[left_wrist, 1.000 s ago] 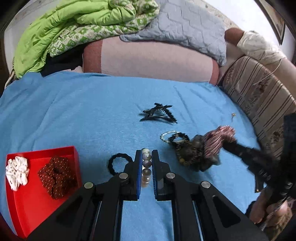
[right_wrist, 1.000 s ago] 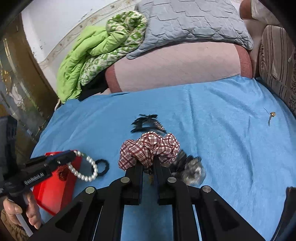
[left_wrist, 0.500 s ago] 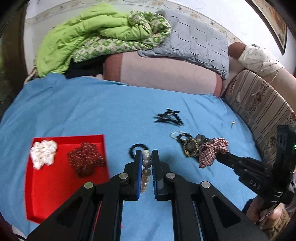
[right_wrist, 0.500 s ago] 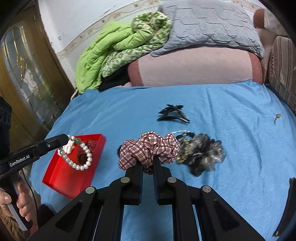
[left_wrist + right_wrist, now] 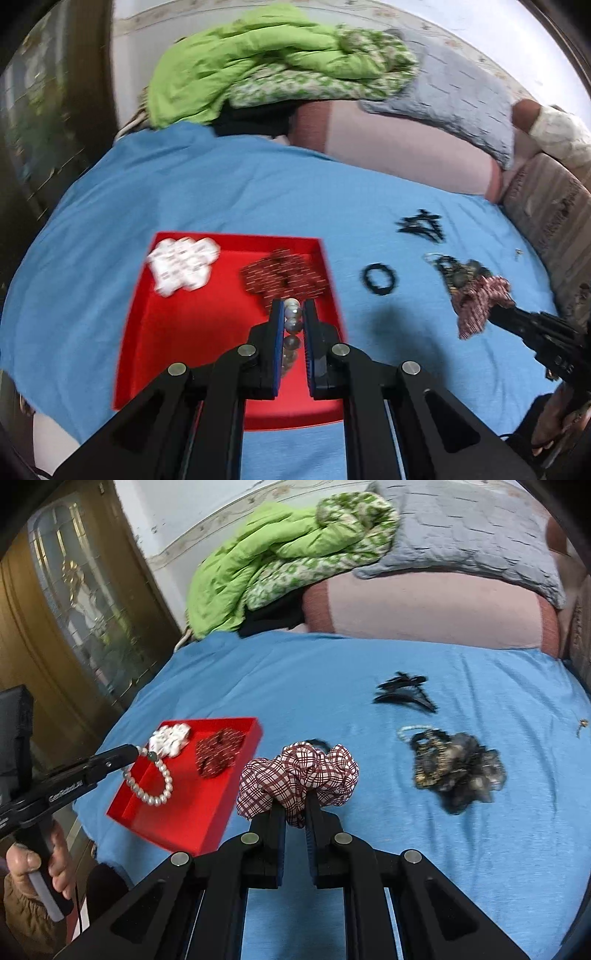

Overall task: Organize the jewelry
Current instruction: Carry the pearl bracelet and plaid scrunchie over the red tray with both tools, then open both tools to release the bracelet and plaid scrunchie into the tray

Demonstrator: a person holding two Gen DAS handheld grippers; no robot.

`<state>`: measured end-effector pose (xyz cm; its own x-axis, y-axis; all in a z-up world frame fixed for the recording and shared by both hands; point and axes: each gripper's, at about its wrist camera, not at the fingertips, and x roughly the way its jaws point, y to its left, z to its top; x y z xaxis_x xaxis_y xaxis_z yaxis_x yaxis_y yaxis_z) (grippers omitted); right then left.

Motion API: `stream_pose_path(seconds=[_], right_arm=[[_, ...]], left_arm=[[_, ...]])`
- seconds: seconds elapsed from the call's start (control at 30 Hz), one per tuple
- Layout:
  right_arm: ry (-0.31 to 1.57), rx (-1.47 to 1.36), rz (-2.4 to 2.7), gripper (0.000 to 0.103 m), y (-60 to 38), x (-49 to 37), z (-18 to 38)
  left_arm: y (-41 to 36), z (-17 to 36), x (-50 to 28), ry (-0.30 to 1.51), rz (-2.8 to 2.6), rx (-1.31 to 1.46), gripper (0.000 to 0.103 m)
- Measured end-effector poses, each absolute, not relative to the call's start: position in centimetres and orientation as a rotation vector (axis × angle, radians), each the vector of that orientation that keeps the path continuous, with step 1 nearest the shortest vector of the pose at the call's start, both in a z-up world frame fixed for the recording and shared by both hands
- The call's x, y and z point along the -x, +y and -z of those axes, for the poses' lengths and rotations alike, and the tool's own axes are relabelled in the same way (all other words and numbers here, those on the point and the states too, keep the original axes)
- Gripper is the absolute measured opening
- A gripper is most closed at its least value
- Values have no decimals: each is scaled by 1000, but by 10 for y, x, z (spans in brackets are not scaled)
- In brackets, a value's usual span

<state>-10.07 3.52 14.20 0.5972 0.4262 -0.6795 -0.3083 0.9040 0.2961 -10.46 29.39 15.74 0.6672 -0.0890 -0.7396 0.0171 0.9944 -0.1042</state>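
Blue bed sheet [image 5: 314, 686] holds a red tray [image 5: 221, 812] with two scrunchies inside. Left hand-held gripper [image 5: 293, 314] pinches a pearl bracelet [image 5: 155, 782] over it. Right hand-held gripper [image 5: 295, 808] pinches a plaid scrunchie [image 5: 299, 775]. At two o'clock, a claw clip [image 5: 402, 694] and dark pile [image 5: 458, 768] wait.

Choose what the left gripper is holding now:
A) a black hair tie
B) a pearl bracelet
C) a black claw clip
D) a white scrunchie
B: the left gripper is shut on the pearl bracelet, whose beads hang in a loop over the red tray.
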Motion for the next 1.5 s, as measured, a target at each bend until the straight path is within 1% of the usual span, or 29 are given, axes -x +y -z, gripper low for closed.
stream_pose_path(seconds=[0.27, 0.63, 0.8, 1.03, 1.33, 1.37, 1.4, 1.43, 1.47, 1.5], right_arm=[[895, -88, -548, 11, 105, 97, -127], [969, 63, -643, 11, 191, 91, -91], [1011, 97, -635, 11, 204, 87, -70], [1023, 140, -629, 11, 211, 91, -60], [1050, 144, -627, 11, 216, 92, -49], [1047, 143, -627, 12, 216, 92, -49], [1045, 141, -627, 12, 216, 93, -49], [1044, 139, -628, 12, 215, 93, -50], [1043, 137, -629, 12, 215, 93, -50], [1042, 135, -632, 12, 214, 93, -51]], left_arm=[[350, -131, 110, 875, -43, 138, 9], [387, -102, 118, 924, -108, 153, 9], [396, -93, 118, 943, -130, 163, 9], [411, -76, 118, 987, -163, 213, 9], [413, -80, 121, 975, -170, 221, 10], [412, -80, 121, 974, -170, 222, 15], [412, -82, 122, 973, -170, 224, 26], [412, -84, 122, 965, -171, 229, 34], [412, -85, 122, 960, -159, 241, 41], [412, -87, 123, 956, -154, 249, 45]])
